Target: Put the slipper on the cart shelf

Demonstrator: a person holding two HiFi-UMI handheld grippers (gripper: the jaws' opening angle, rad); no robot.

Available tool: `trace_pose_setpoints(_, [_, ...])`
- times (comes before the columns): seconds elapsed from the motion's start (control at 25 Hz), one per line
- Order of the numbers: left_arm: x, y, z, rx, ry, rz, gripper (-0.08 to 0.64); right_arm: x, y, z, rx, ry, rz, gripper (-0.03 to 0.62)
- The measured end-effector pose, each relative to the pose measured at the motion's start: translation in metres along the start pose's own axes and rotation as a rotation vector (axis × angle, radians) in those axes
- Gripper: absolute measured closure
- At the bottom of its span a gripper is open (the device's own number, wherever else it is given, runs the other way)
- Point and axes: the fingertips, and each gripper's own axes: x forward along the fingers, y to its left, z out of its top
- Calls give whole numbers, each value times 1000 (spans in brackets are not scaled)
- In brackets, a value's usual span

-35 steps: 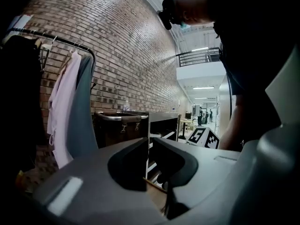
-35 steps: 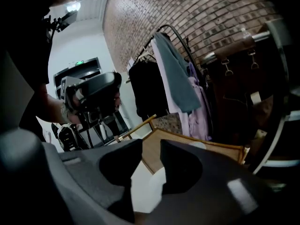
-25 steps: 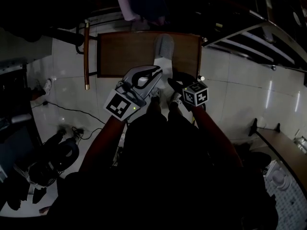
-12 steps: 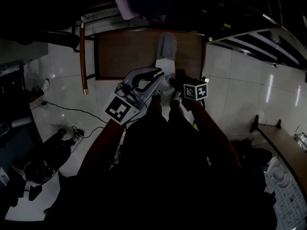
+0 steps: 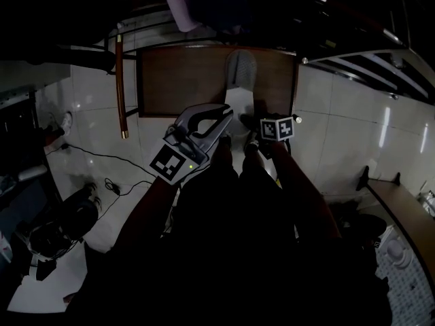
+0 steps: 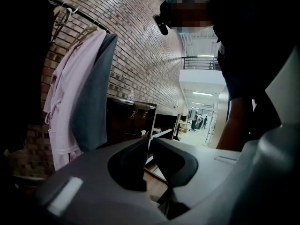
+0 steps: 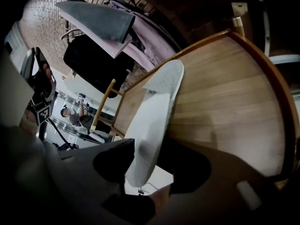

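A pale grey-and-white slipper (image 5: 240, 73) lies lengthwise on the wooden cart shelf (image 5: 177, 80), toe toward the back. Its heel sticks out past the front edge. My right gripper (image 5: 245, 124) is at that heel. In the right gripper view the slipper (image 7: 159, 102) runs away from me over the shelf (image 7: 234, 93), and the right gripper (image 7: 150, 165) is shut on its heel end. My left gripper (image 5: 223, 114) hovers in front of the shelf, left of the slipper. It is shut with nothing in it; the jaw tips of the left gripper (image 6: 149, 142) meet.
A wooden cart post (image 5: 120, 80) stands at the shelf's left. Robes (image 6: 70, 97) hang from the cart rail above the shelf, also the robes (image 7: 108, 18). Cables (image 5: 102, 161) and dark gear (image 5: 61, 229) lie on the tiled floor at left. A bench (image 5: 401, 216) is at right.
Both grippers have drifted slightly toward the shelf, the right one still with the slipper's heel in it. The slipper lies much where it was.
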Motion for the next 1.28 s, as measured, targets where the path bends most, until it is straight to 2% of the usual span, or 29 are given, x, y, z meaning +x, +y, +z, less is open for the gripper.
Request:
trace_pose_setpoints(0.2, [-5, 8, -7, -18, 8, 14, 525, 7, 0, 1, -14, 15, 5, 386])
trace_pose_setpoints(0.32, [-9, 12, -8, -21, 11, 19, 525, 8, -1, 1, 7, 11, 13, 441])
trace_pose_setpoints(0.52, [-13, 12, -9, -21, 7, 25, 525, 1, 7, 4, 37, -23, 65, 489])
trace_pose_setpoints(0.72, [-12, 10, -6, -11, 6, 23, 525, -15, 10, 15, -18, -74, 50, 523])
trace_pose_setpoints(1.28, [-9, -18, 24, 27, -47, 29, 525, -93, 35, 31, -104, -199, 70, 528])
